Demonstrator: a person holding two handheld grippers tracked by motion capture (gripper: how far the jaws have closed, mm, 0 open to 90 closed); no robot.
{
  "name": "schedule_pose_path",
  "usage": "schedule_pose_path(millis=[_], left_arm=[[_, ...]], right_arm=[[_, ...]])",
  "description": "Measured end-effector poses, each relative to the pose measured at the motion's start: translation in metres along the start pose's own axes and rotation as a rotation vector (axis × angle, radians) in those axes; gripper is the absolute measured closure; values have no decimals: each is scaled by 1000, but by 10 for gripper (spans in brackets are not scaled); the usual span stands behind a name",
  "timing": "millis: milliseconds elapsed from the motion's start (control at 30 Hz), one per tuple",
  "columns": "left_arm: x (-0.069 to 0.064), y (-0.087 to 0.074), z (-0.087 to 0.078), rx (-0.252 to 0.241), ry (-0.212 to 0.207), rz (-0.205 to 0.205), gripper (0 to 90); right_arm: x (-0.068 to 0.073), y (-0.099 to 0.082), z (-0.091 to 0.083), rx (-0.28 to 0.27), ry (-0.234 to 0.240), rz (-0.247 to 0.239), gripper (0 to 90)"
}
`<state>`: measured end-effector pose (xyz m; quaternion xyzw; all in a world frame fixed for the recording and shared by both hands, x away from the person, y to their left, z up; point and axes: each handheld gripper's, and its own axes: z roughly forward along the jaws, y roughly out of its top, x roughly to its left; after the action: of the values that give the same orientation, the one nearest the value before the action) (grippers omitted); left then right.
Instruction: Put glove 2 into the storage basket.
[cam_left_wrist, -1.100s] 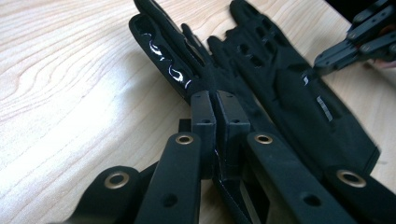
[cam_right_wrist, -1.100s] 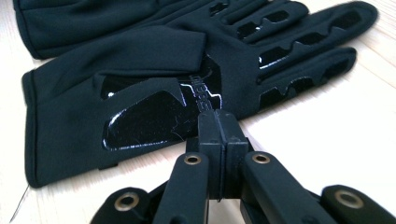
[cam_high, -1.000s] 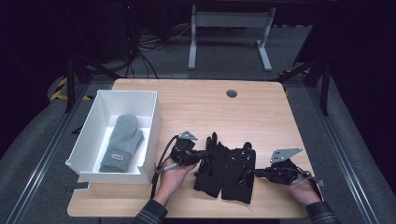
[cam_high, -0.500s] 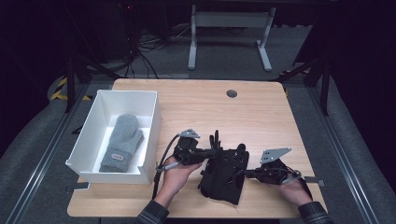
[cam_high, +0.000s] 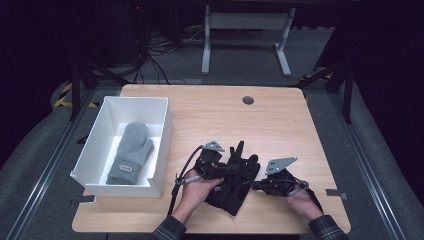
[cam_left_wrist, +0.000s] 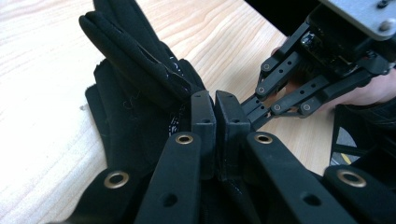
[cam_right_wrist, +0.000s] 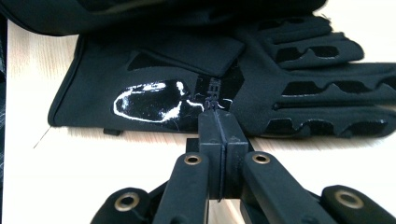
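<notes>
A pair of black gloves (cam_high: 231, 194) lies bunched near the table's front edge, with fingers pointing away from me. My left gripper (cam_high: 235, 170) comes in from the left and is shut on a fold of glove fabric (cam_left_wrist: 135, 70), whose fingers rise beside the jaws (cam_left_wrist: 214, 100). My right gripper (cam_high: 251, 184) reaches in from the right with its jaws pressed fully together. Its tips (cam_right_wrist: 217, 116) touch the near edge of the flat glove (cam_right_wrist: 154, 107), palm print up. The two grippers nearly meet tip to tip; the right one (cam_left_wrist: 256, 106) shows in the left gripper view.
A white open box (cam_high: 161, 135) stands at the table's left with a grey mitten (cam_high: 131, 151) inside. A dark round grommet (cam_high: 248, 100) sits near the far edge. Bare wood lies between the gloves and the far edge.
My right gripper has slid left toward the left gripper. The gloves, spread side by side a second ago, are now gathered into a narrower heap. The left hand has hardly moved.
</notes>
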<state>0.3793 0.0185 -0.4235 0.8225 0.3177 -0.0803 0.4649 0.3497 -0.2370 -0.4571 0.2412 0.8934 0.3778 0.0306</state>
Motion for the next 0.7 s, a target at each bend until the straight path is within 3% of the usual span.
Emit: schedule_pose_path(millis=[400, 567, 667, 700], left_arm=[[0, -7, 15, 64, -9, 6, 864], [0, -8, 15, 46, -42, 4, 792], [-4, -8, 13, 49, -52, 22, 791], [-5, -9, 14, 53, -56, 29, 851]], right_arm=[[7, 12, 15, 4, 0, -22, 900], [7, 11, 13, 0, -3, -25, 900], [0, 9, -1, -22, -33, -20, 900], [-8, 4, -14, -52, -59, 17, 900]])
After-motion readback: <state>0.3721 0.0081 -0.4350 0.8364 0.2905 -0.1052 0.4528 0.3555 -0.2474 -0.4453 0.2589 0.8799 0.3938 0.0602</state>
